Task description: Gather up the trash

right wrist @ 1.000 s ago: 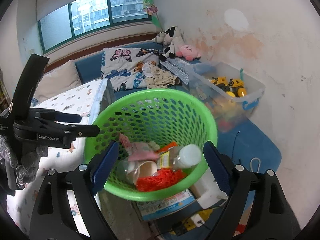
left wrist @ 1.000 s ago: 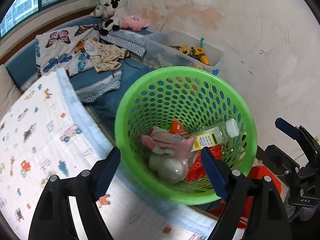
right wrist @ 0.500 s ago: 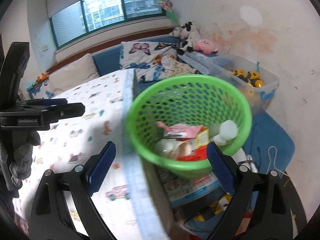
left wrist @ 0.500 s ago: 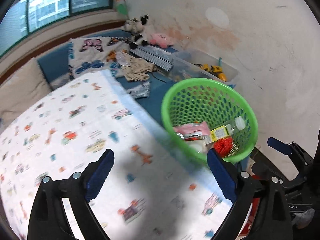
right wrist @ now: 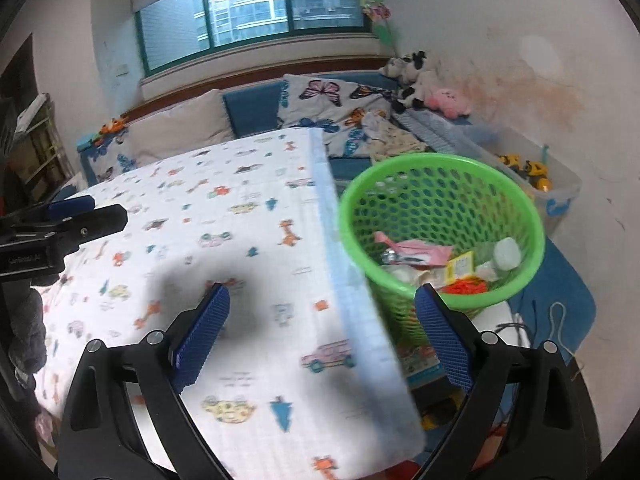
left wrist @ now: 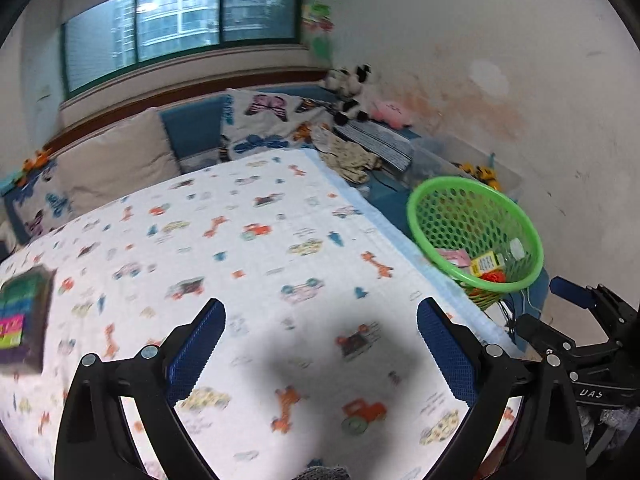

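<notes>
A green mesh basket (left wrist: 452, 216) stands on the floor beside the table's right edge. It holds a clear bottle (right wrist: 506, 254) with a yellow label, a pink wrapper (right wrist: 416, 248) and orange netting (right wrist: 466, 286). My left gripper (left wrist: 320, 308) hangs over the cartoon-print tablecloth (left wrist: 280, 240); its jaws are opening with nothing between them. My right gripper (right wrist: 320, 290) is open and empty above the cloth's right edge, with the basket (right wrist: 440, 200) just past its right finger. No trash shows on the cloth.
A dark colourful box (left wrist: 20, 312) lies at the table's far left. Behind are a blue bench with cushions (right wrist: 320, 100) and plush toys (right wrist: 412, 72). A clear toy bin (right wrist: 552, 188) sits by the stained wall. Cables (right wrist: 556, 320) lie on the blue mat.
Both grippers have pulled back from over the basket and swung left across the table. The basket now sits smaller and to the right in both views. Both pairs of jaws stand wider.
</notes>
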Tool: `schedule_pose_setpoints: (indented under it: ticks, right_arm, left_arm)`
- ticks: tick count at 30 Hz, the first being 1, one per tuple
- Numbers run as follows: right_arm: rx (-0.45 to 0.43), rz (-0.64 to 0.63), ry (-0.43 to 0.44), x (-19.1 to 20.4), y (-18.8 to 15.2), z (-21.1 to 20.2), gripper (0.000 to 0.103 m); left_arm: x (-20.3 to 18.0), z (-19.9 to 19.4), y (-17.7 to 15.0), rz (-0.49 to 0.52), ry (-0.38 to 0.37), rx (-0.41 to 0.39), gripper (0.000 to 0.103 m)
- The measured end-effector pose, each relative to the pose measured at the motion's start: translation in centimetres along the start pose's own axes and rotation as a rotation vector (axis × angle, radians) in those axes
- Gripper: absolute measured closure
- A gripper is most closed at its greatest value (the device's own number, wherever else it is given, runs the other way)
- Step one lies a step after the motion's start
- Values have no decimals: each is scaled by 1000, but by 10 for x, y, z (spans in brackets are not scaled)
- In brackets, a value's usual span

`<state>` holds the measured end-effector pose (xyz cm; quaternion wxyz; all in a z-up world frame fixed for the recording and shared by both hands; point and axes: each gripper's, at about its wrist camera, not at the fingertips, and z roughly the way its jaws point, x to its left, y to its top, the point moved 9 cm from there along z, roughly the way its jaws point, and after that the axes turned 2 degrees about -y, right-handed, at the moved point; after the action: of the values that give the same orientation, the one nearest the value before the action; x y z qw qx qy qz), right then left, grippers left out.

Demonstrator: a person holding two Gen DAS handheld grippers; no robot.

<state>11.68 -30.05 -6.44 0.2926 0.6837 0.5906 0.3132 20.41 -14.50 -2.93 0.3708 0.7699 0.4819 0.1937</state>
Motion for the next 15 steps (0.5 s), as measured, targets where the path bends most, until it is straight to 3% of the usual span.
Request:
schedule_pose_setpoints:
  ticks: [15]
  right_arm:
    - [-14, -14, 22, 32, -8, -13, 5]
  left_arm:
    - [34, -52, -39, -54, 135, -86, 9]
